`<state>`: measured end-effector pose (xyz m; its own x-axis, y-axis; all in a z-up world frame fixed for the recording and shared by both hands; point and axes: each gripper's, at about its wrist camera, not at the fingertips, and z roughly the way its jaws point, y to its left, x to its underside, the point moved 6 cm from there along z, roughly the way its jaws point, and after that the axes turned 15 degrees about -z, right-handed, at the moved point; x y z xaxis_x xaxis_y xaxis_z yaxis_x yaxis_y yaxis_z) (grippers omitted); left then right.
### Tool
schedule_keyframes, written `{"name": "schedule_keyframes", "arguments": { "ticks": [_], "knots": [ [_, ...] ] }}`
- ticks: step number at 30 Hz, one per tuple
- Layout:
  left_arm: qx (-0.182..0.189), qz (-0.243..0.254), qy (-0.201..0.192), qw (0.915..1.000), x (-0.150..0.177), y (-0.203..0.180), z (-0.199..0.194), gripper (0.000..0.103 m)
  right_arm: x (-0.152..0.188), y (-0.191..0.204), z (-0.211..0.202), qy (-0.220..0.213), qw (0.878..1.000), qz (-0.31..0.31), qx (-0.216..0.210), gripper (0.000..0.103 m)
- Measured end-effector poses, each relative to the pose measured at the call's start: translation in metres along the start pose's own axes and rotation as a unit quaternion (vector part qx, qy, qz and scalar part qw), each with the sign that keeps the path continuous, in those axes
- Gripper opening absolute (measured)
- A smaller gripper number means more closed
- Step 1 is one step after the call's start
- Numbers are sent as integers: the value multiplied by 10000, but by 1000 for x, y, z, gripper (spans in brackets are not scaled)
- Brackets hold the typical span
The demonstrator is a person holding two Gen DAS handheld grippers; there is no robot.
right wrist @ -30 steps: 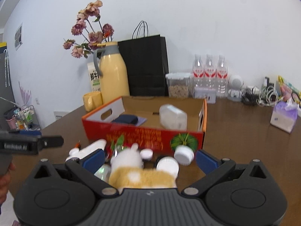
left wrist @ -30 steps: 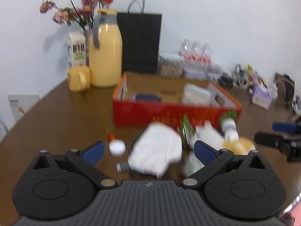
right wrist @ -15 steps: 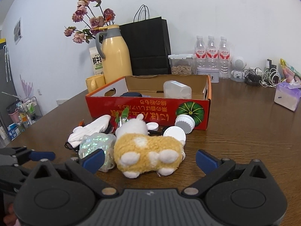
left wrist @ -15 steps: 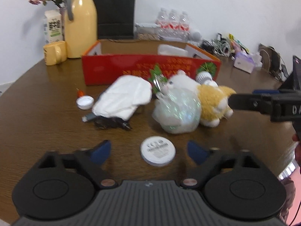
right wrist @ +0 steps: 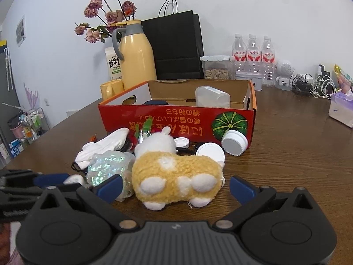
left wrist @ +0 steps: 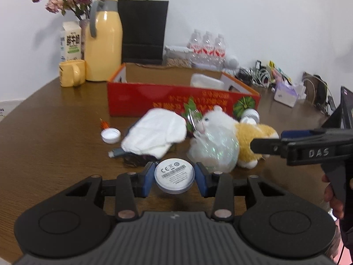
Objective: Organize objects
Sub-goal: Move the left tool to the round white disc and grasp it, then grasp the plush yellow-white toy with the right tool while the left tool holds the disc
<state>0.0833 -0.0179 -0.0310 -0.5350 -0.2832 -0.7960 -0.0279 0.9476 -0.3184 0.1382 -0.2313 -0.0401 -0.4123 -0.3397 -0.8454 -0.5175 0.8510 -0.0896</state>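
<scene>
My left gripper (left wrist: 174, 177) is shut on a round white disc (left wrist: 174, 177) with a label on its face, held just above the table. Beyond it lie a white glove (left wrist: 155, 135), a shiny plastic bag (left wrist: 215, 149) and a yellow and white plush toy (left wrist: 247, 138). My right gripper (right wrist: 175, 188) is open, its jaws to either side of the plush toy (right wrist: 176, 176), which lies on the table. It also shows in the left wrist view (left wrist: 286, 141). A red cardboard box (right wrist: 176, 119) stands behind the pile, with a clear plastic container (right wrist: 211, 97) in it.
A white bottle cap (left wrist: 111, 135) lies left of the glove. White lids (right wrist: 209, 152) and a ribbed jar (right wrist: 233, 142) lie by the box front. A yellow jug (right wrist: 136, 55), mug (left wrist: 71, 72), black bag (right wrist: 176, 46), water bottles (right wrist: 253, 57) and tissue pack (right wrist: 340, 108) stand behind.
My left gripper has closed on the white disc and lifted it off the table. My right gripper has moved slightly closer to the plush toy.
</scene>
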Motion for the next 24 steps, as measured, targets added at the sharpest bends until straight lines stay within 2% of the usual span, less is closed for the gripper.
{"name": "schedule_keyframes", "arguments": {
  "ticks": [8,24],
  "knots": [
    [-57,-127,-411,9991,-20,12,-17,40,-5,-6,24,127,9999,62,-44,103],
    [-139,-247,-396,9988,-21,23,-14,40,-8,-5,48,279,9990,315,-167,103]
  ]
}}
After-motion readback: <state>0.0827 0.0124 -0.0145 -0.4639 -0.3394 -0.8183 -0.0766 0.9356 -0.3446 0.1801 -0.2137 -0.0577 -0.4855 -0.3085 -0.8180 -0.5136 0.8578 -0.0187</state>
